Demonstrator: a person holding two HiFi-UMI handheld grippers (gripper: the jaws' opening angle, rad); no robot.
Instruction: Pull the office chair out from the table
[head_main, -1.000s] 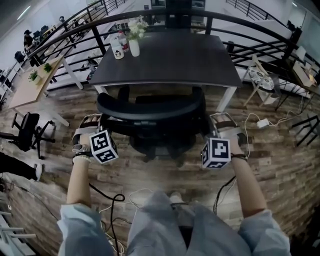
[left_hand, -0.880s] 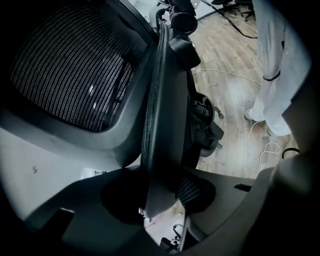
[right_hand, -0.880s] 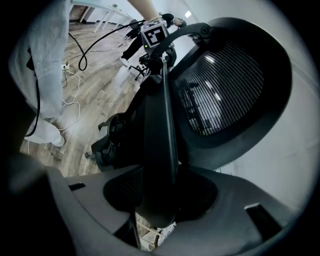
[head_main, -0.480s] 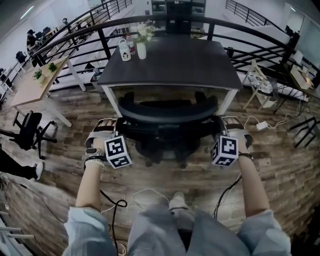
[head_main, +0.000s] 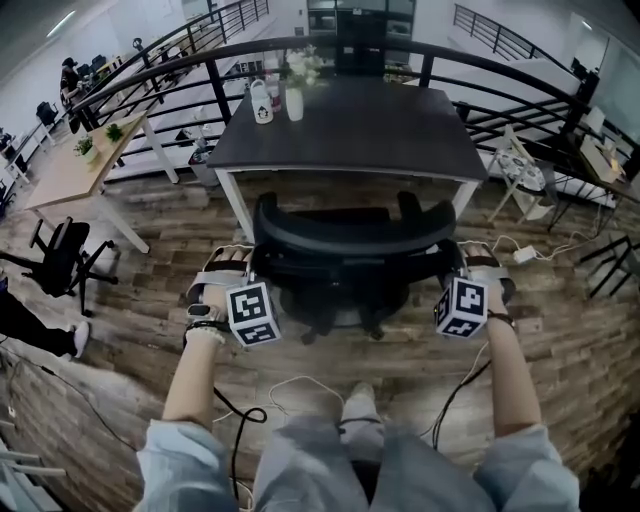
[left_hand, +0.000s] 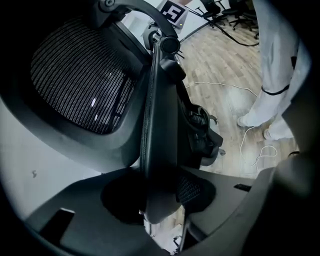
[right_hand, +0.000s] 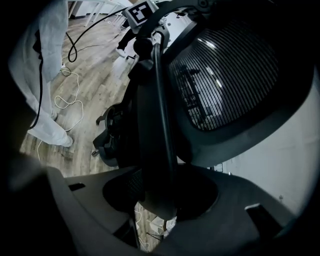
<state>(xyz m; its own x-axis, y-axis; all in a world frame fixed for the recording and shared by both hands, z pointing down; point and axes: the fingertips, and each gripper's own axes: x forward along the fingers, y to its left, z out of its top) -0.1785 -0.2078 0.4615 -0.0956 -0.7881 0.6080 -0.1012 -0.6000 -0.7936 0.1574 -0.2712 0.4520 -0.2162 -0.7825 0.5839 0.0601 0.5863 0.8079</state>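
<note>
Chair moved: over the last second the black mesh-backed office chair (head_main: 350, 235) rolled back toward me. Its armrests came out from under the front edge of the dark rectangular desk (head_main: 380, 130), and a strip of wooden floor (head_main: 330, 192) showed between them. So the pull was working, I'd say partway done. The left gripper (head_main: 243, 272) had its fingers clamped on the backrest's left side rail, the right gripper (head_main: 462, 268) on the right rail. Both sets stood part-open around the thick frame, rail seated deep. The chair sat straight ahead between my hands.
</note>
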